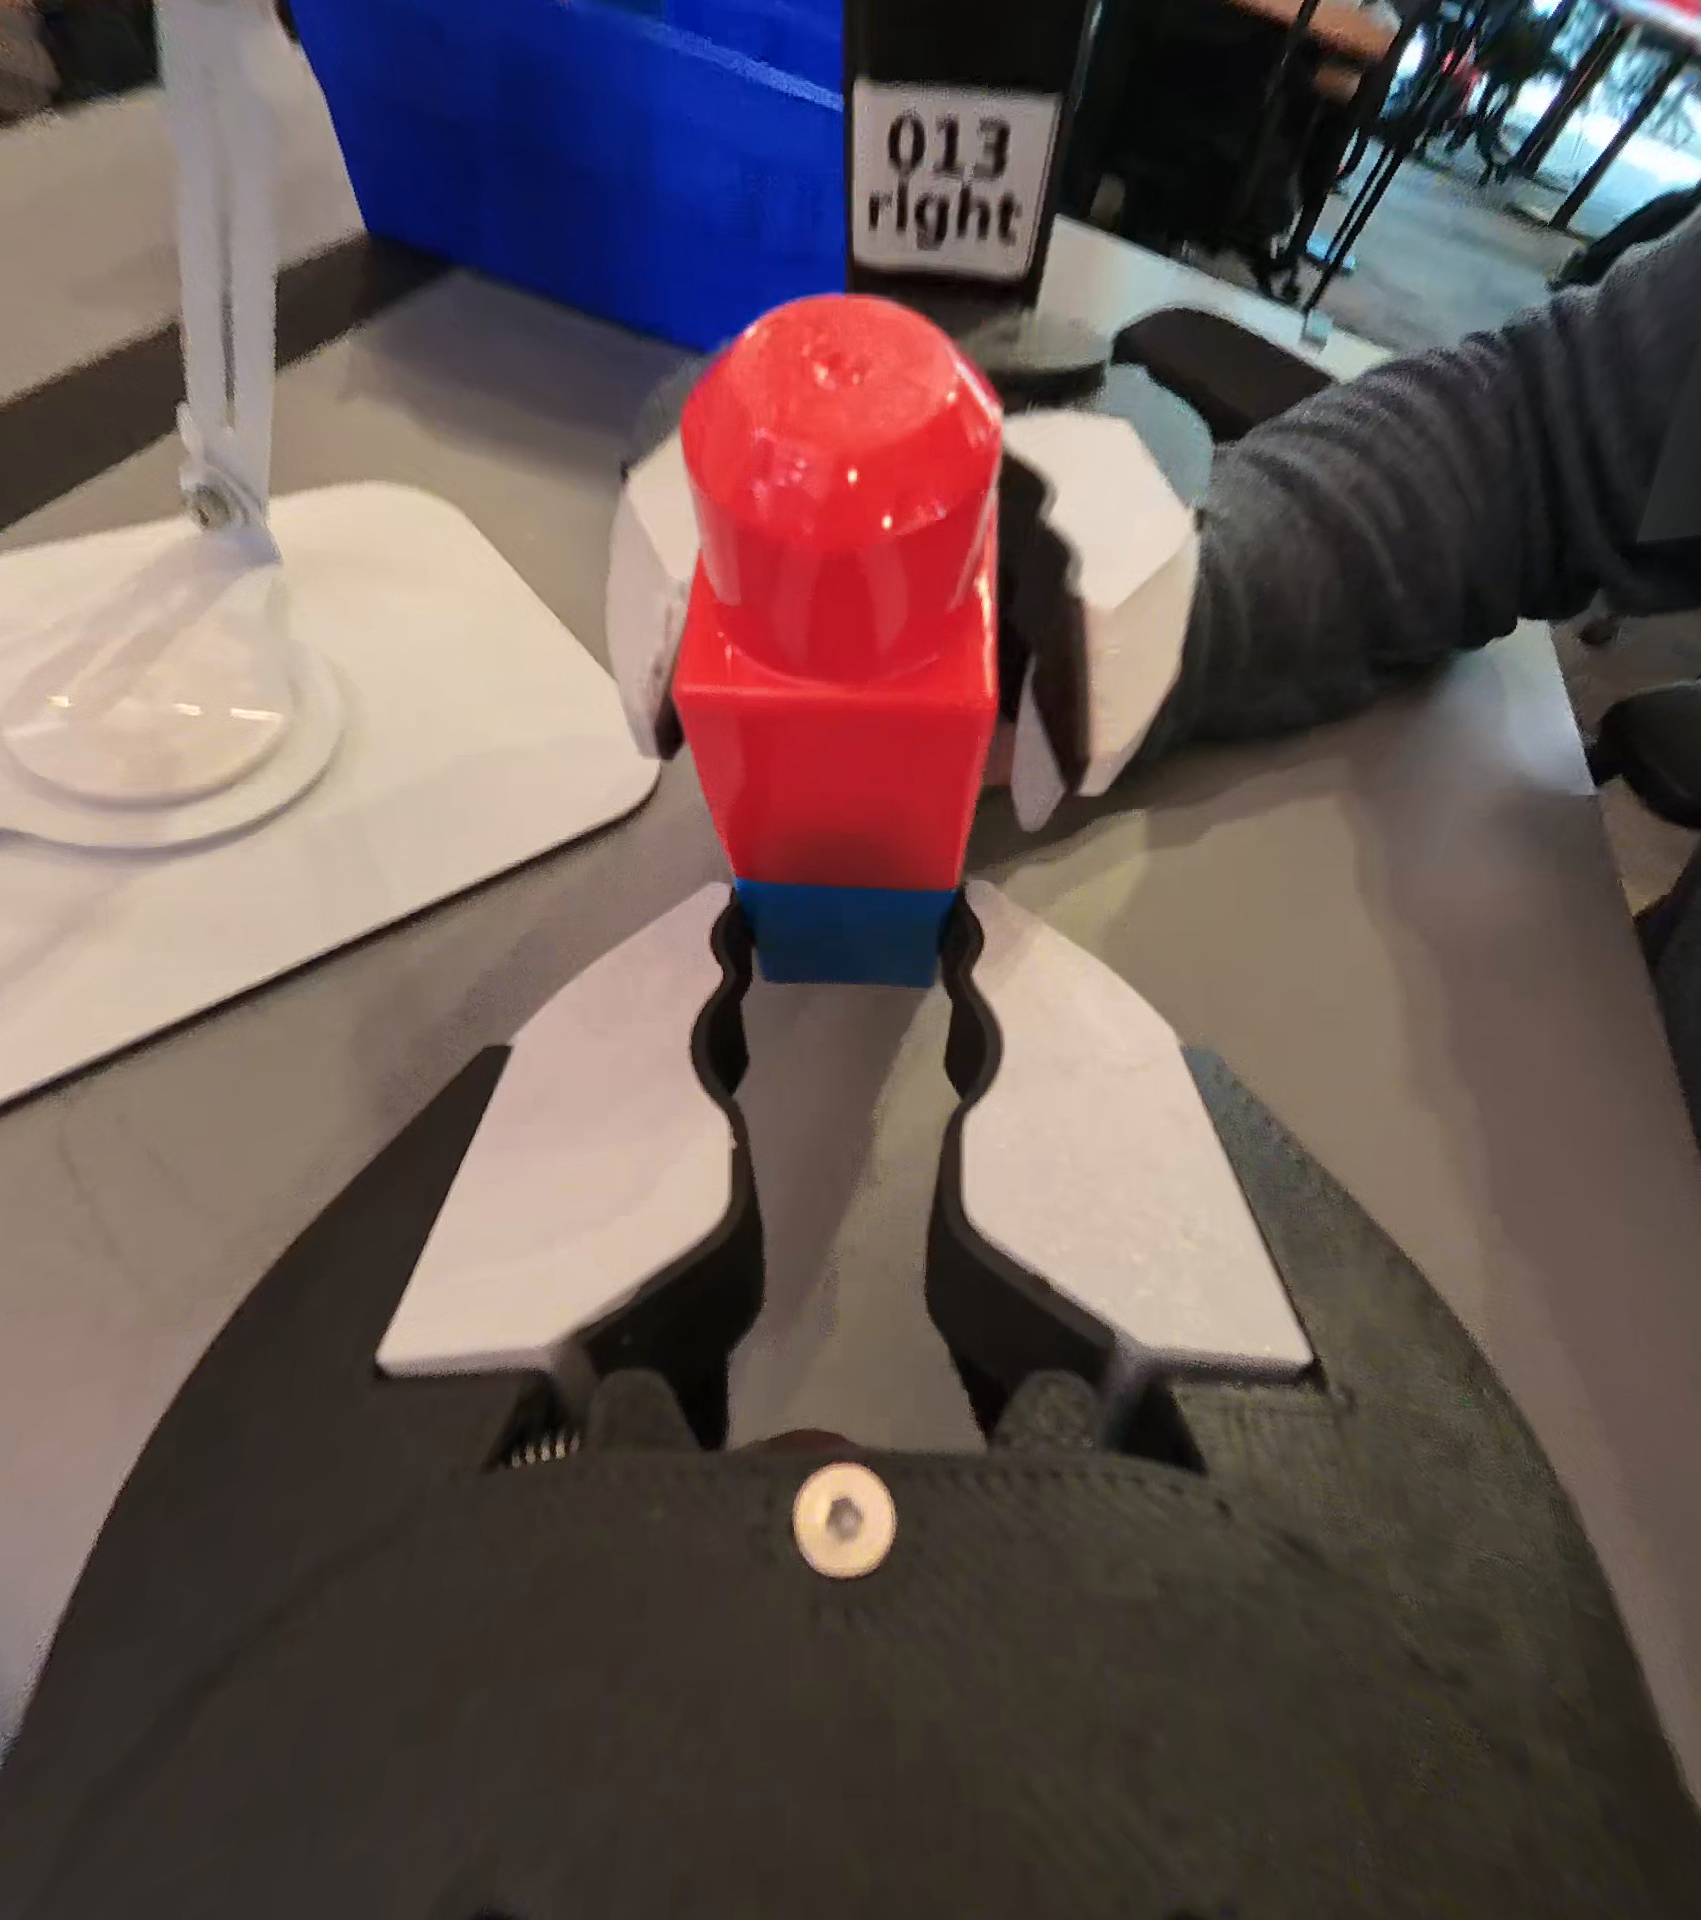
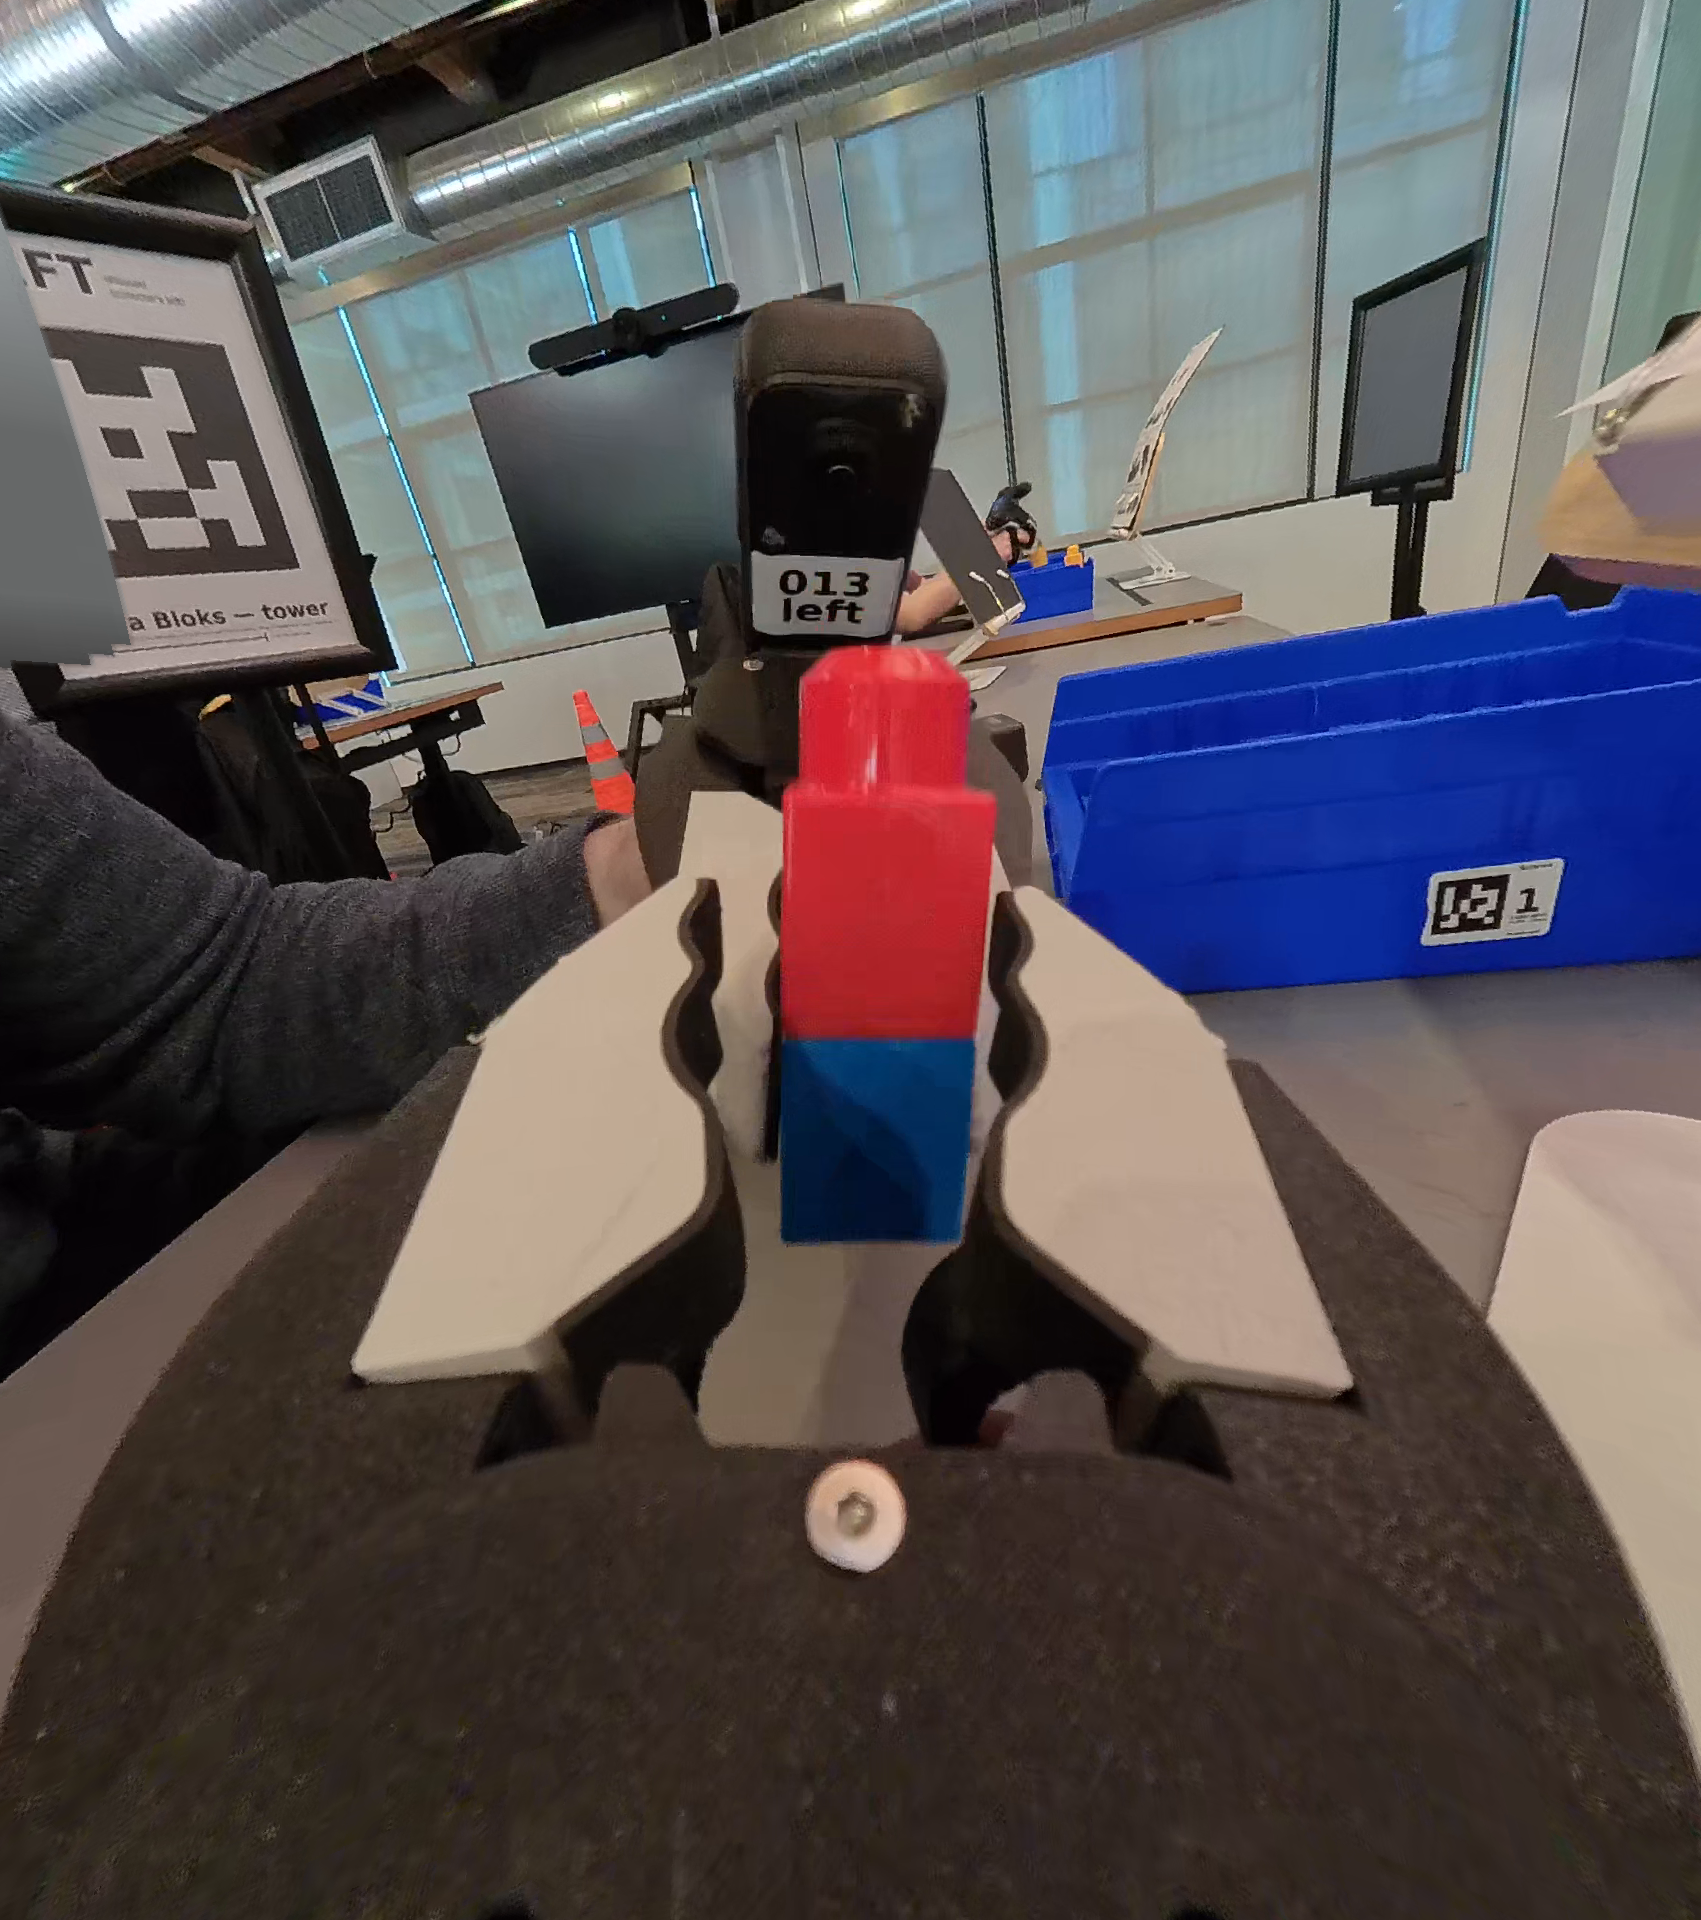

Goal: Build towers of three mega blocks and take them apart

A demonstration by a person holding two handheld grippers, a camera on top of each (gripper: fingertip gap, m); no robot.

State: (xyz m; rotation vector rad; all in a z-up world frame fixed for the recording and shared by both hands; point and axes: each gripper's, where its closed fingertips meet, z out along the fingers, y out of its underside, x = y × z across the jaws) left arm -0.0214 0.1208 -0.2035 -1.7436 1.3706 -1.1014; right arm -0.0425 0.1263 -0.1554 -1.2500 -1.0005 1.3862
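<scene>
A red mega block (image 1: pixel 830 769) sits pressed onto a blue mega block (image 1: pixel 846 930), a two-block stack on the grey table (image 1: pixel 1189 935). My left gripper (image 1: pixel 851 935) is shut on the blue block, fingertips pinching its two sides. My right gripper (image 2: pixel 861 914) faces it from the far side. Its jaws flank the red block (image 2: pixel 882 914) with a narrow gap on the left side, so it is open. The blue block (image 2: pixel 872 1138) shows below. The right gripper's white fingers (image 1: pixel 1116 623) also show behind the red block in the left wrist view.
A blue bin (image 2: pixel 1397 790) stands at the back of the table, also in the left wrist view (image 1: pixel 597 156). A white mat (image 1: pixel 358 831) with a clear stand (image 1: pixel 202 675) lies to the left. A person's grey sleeve (image 1: pixel 1448 499) reaches in from the right. The table edge (image 1: pixel 1594 810) is close on the right.
</scene>
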